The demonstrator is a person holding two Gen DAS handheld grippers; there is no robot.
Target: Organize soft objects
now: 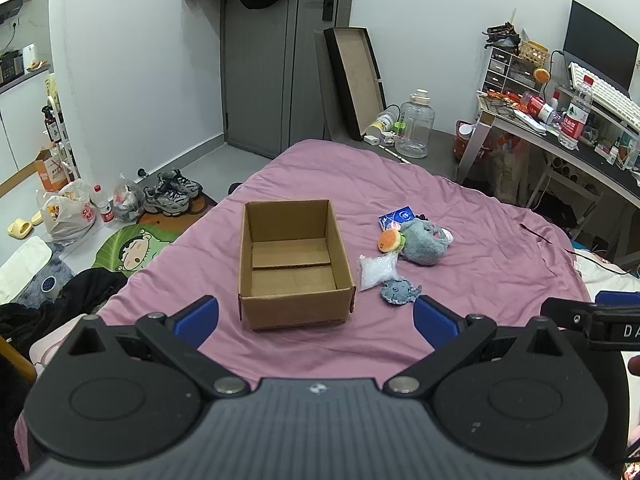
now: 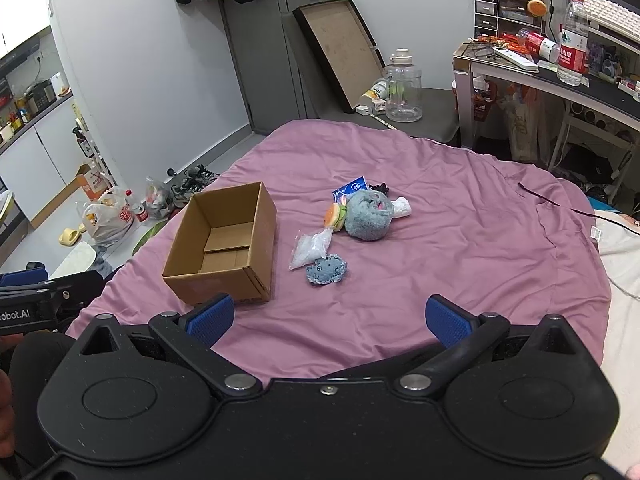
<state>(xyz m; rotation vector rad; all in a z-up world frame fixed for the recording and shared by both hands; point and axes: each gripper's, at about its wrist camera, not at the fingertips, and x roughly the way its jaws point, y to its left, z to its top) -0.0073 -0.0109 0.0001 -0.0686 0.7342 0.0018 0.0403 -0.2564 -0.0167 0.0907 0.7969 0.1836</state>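
An open, empty cardboard box (image 1: 294, 264) (image 2: 224, 248) stands on the purple bedsheet (image 1: 460, 320) (image 2: 460, 248). To its right lie a grey-blue plush ball (image 1: 424, 242) (image 2: 366, 216), a small burger plush (image 1: 390, 239) (image 2: 336, 216), a clear bag of white filling (image 1: 376, 270) (image 2: 310, 248), a small blue knitted toy (image 1: 400, 291) (image 2: 326, 270) and a blue packet (image 1: 394, 216) (image 2: 352, 188). My left gripper (image 1: 316, 320) is open and empty, just short of the box. My right gripper (image 2: 330, 316) is open and empty, short of the toys.
A desk (image 2: 580, 76) with bottles and a keyboard stands at the right. A large clear jug (image 1: 416, 124) and a leaning tray (image 1: 356, 76) are beyond the bed's far end. Shoes and bags (image 1: 68, 208) lie on the floor to the left.
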